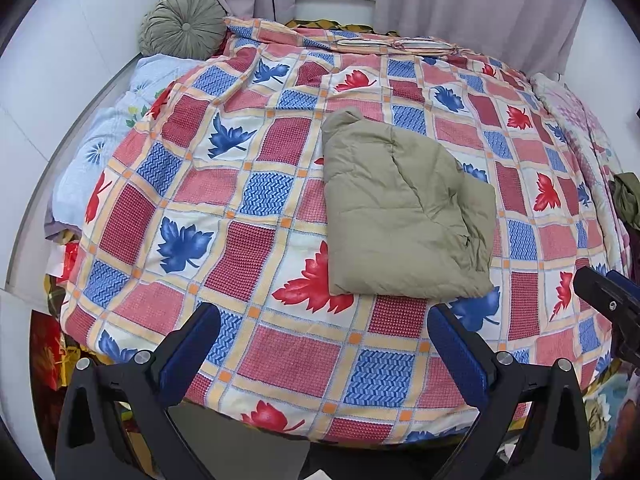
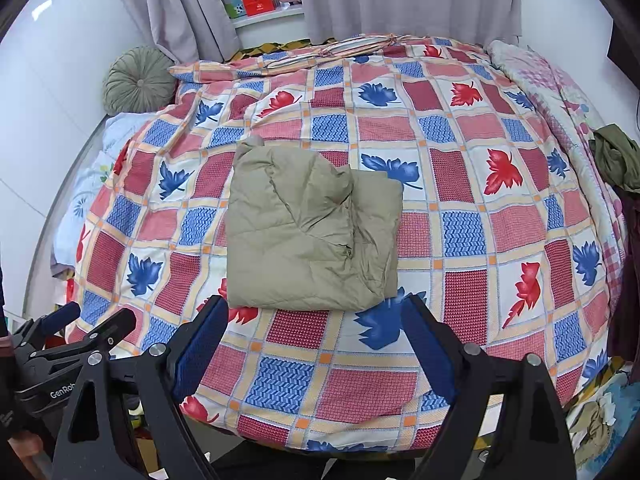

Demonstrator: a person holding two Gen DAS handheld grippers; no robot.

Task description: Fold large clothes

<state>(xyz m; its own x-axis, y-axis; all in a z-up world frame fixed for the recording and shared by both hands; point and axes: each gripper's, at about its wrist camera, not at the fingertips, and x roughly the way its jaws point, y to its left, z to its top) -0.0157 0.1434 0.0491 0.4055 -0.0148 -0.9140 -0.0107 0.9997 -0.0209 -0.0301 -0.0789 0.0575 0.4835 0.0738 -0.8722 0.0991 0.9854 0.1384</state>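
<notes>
jacket [image 2: 308, 228]: matt quilted cloth | bedspread [image 2: 460, 208]: woven printed cloth | cushion [image 1: 182, 24]: pleated fabric

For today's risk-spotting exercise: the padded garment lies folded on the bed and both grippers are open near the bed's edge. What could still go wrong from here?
1. The olive padded garment is puffy; its top flap sits raised with a loose edge on the right, so the fold may spring open.
2. The quilt beneath is wrinkled and soft, so pressing or regrasping could drag the stack crooked.
3. The left gripper and right gripper are close together and could collide.
</notes>
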